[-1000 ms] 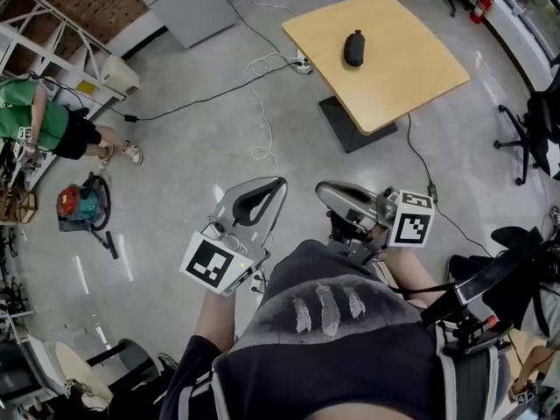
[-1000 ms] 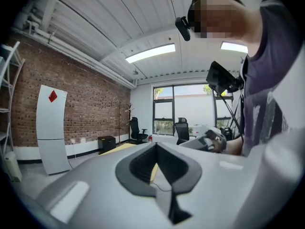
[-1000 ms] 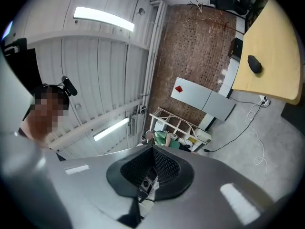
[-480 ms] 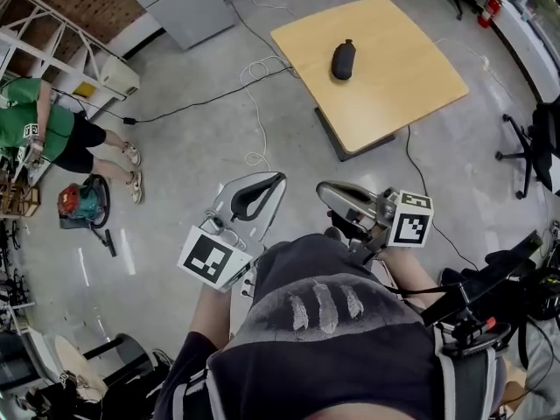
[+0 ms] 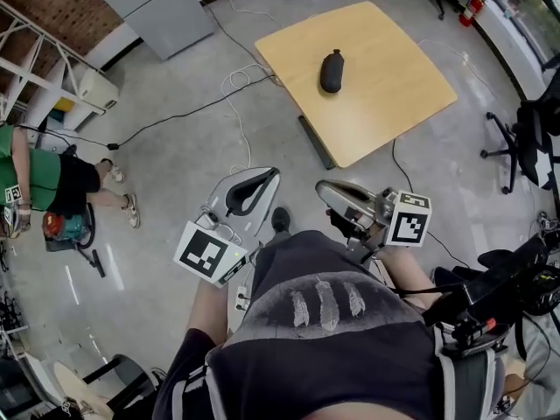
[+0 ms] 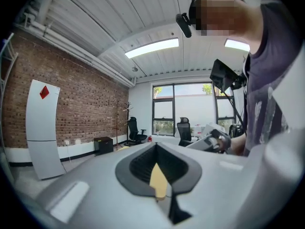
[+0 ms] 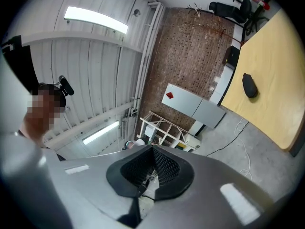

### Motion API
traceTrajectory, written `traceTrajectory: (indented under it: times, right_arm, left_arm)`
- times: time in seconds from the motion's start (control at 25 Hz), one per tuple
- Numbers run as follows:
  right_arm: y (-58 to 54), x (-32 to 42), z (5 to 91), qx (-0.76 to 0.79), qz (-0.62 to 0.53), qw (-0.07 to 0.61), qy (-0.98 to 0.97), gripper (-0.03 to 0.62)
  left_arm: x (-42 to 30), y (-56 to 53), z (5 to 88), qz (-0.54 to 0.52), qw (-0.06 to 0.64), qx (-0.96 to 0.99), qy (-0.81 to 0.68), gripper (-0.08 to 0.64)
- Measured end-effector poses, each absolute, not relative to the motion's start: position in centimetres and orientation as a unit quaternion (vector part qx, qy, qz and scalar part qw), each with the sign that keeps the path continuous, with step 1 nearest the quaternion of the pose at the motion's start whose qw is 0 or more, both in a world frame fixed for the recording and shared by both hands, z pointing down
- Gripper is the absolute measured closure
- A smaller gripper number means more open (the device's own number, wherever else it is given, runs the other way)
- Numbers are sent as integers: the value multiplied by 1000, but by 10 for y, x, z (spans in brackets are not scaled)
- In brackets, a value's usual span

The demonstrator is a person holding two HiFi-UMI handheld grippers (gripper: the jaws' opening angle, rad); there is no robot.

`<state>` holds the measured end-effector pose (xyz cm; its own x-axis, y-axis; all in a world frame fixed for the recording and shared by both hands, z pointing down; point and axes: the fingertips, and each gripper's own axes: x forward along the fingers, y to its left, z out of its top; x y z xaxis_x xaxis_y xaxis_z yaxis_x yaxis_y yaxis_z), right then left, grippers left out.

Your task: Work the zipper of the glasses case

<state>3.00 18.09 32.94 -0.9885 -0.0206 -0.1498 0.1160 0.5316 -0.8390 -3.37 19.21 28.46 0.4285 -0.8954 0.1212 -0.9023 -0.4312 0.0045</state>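
The black glasses case [image 5: 331, 70] lies on a light wooden table [image 5: 385, 103] at the top of the head view, and shows again as the dark case [image 7: 249, 85] on the same table [image 7: 274, 80] in the right gripper view. My left gripper [image 5: 261, 178] and right gripper [image 5: 325, 191] are held close to my body, far from the table, both shut with nothing between their jaws. In the left gripper view, my left gripper [image 6: 161, 194] points level into the room, and the case is not seen there.
Cables [image 5: 236, 103] trail over the grey floor between me and the table. A person in green [image 5: 39, 186] stands at the left by a red-and-teal vacuum [image 5: 66, 230]. Office chairs [image 5: 525, 138] stand at the right. A grey cabinet [image 5: 149, 7] is at the top left.
The table with the case has shifted left and a little closer in the head view as I move across the floor. Both grippers stay shut and keep their places before my body.
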Motion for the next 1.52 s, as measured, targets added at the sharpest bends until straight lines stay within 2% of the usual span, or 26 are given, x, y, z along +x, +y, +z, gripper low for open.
traceTrajectory:
  times: [0.28,0.48,0.88,1.24,1.52]
  right_arm:
    - [171,25,333,-3,-460,72,885,591]
    - [158,-33,327,-18,-457,63,887,591]
    - [136,-105,334,-68,-459,58,884,591]
    - [114,-112,343,-59,-473,43,878,591]
    - [53,-124,352,-43,-485,48,872,591]
  left_arm:
    - [-40,178,287,28,16,858,-512,558]
    - [-95,159,289,17,25,870,-493,558]
    - [-168,130,297,-2,30,889,-456,558]
    - [-173,110,308,3,48,883,-466,558]
    - [-180,55,315,29,65,876,-477,558]
